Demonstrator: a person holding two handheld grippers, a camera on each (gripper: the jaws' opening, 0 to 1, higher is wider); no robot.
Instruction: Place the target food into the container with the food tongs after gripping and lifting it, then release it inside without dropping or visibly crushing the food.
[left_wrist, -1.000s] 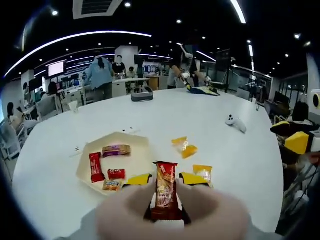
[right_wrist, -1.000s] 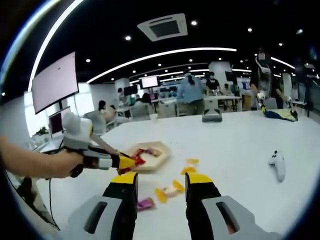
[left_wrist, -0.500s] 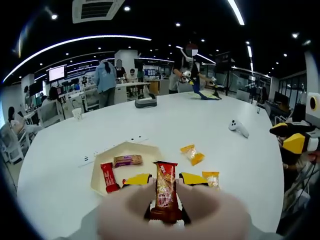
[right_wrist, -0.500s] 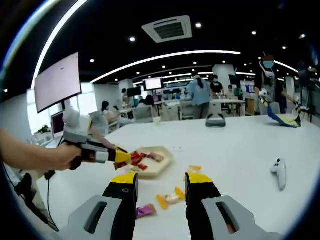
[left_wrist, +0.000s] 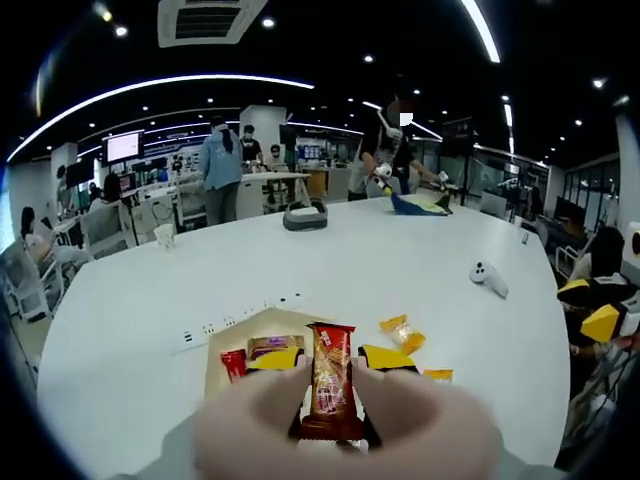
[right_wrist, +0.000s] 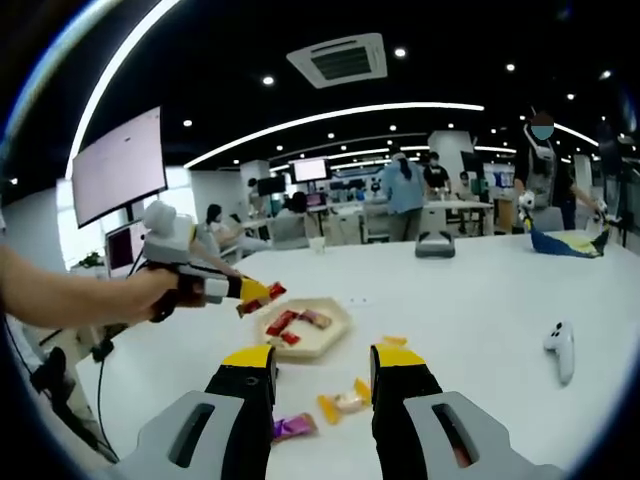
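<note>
Fingers of left gripper (left_wrist: 331, 357) pinching red-brown snack bar (left_wrist: 331, 378), long axis along them, held above and just short of tray (right_wrist: 335, 327); right gripper (right_wrist: 324, 362) spread, empty.

bright even indoor light from curved ceiling strip lights (left_wrist: 150, 75) and little spot lamps, white table (right_wrist: 480, 300) a bit glary, barely any shadows, heavy fisheye bending at edges, close-up foreground in the left gripper view totally blurred
</note>
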